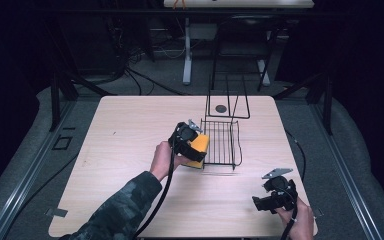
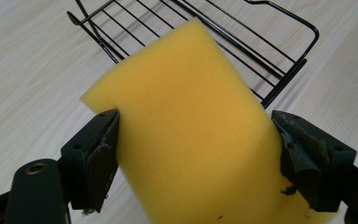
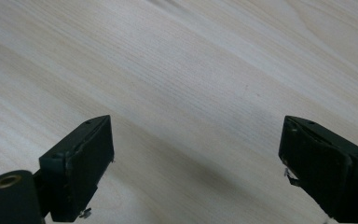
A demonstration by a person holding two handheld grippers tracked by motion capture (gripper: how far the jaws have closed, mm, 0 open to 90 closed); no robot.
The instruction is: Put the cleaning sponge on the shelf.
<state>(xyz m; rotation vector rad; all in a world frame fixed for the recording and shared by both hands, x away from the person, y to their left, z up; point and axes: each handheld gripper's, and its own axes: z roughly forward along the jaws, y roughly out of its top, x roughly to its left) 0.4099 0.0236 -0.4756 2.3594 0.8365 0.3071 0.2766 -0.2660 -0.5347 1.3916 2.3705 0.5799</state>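
A yellow sponge (image 2: 186,121) is squeezed between the two black jaws of my left gripper (image 2: 196,158). In the high view the left gripper (image 1: 196,147) holds the sponge (image 1: 199,146) just left of a black wire rack (image 1: 222,142) lying flat on the table. In the left gripper view the wire rack (image 2: 279,60) lies right behind the sponge. My right gripper (image 1: 261,204) rests low near the table's front right corner, jaws wide apart. In the right gripper view the right gripper (image 3: 196,172) has only bare wood between its jaws.
The light wooden table (image 1: 130,150) has free room on its left half. A taller black wire frame (image 1: 227,102) stands behind the rack, with a small dark disc (image 1: 221,108) at its foot. A white table leg and cables lie beyond the far edge.
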